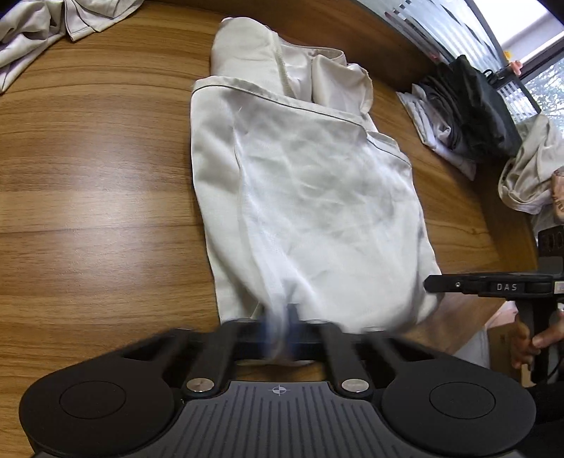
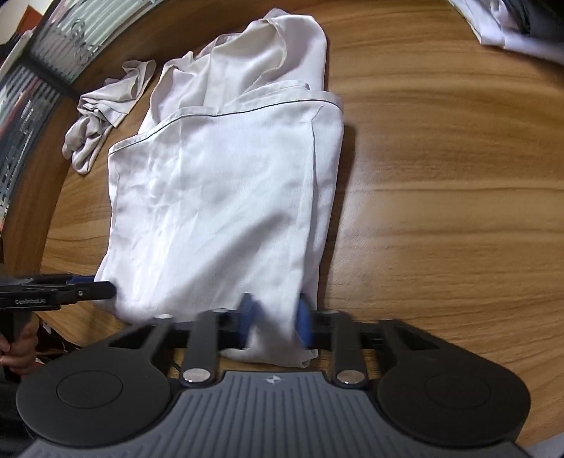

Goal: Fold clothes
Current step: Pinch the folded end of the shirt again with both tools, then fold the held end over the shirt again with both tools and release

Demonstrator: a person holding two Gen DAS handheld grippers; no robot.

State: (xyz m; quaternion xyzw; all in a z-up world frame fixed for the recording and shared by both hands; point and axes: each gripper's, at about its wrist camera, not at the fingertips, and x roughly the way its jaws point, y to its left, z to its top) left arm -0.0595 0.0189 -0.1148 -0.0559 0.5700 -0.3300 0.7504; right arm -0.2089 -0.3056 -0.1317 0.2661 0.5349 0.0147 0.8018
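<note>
A cream-white garment with a dark piped hem lies partly folded on the wooden table; it also shows in the right wrist view. My left gripper is shut on the garment's near edge, blurred by motion. My right gripper has its blue fingers a little apart with the near right corner of the cloth between them. Each gripper shows in the other's view, the right gripper at the right, the left gripper at the left.
A crumpled pale garment lies at the far left, also in the right wrist view. A stack of folded dark and white clothes sits at the right table edge, with another cream garment beside it.
</note>
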